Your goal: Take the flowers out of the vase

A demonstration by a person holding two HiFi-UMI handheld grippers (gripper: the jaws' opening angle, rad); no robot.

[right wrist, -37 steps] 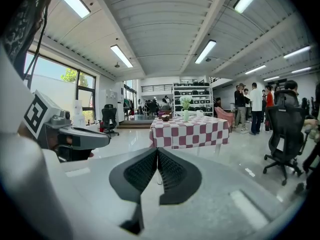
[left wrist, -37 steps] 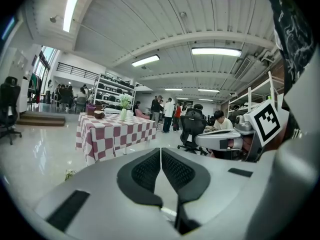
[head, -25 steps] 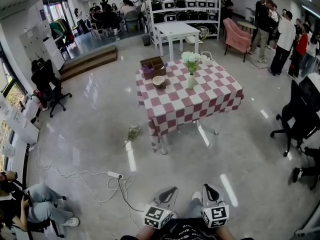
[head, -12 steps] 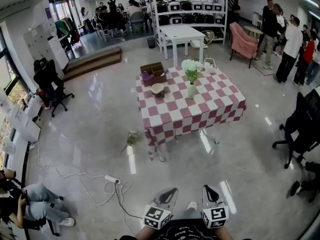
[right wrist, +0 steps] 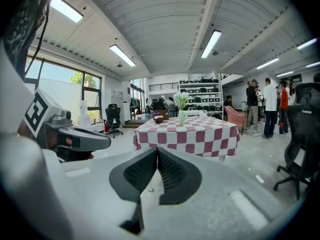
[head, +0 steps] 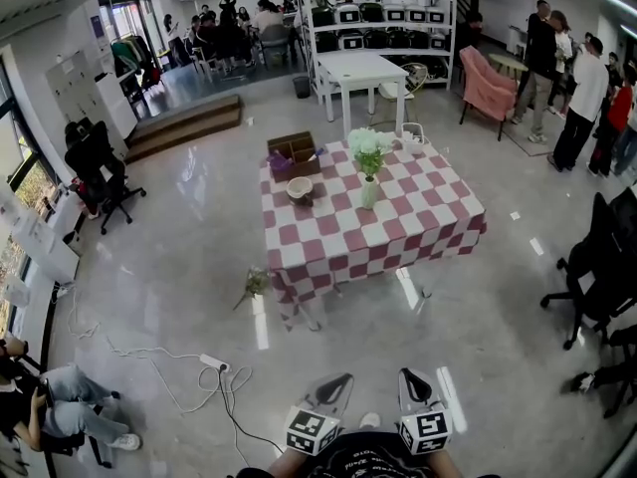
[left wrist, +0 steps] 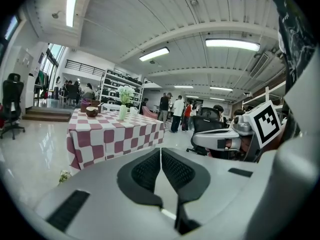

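Two tools low in front of me. Left tool point(left wrist: 160, 153): jaws pressed together, nothing between them. Right tool point(right wrist: 157, 153): same, closed tight and empty.

Past them is the glossy floor point(head: 189, 247), with one white power strip point(head: 213, 363) and its cable off to the left. Further out, one small loose bunch point(head: 256, 284) lies on the floor just beside the near left corner of the table point(head: 398, 229). That's one table, in a red-and-white checked cloth.

On it I count one pale vase point(head: 369, 193), upright near the middle, with the white flowers point(head: 366, 145) standing in it, well apart from both tools. One bowl point(head: 300, 188) sits to the vase's left, and one wooden box point(head: 294, 150) is beyond that at the far corner.

Behind are one white table point(head: 358, 68), one pink armchair point(head: 486, 80) and one shelving rack point(head: 373, 8).
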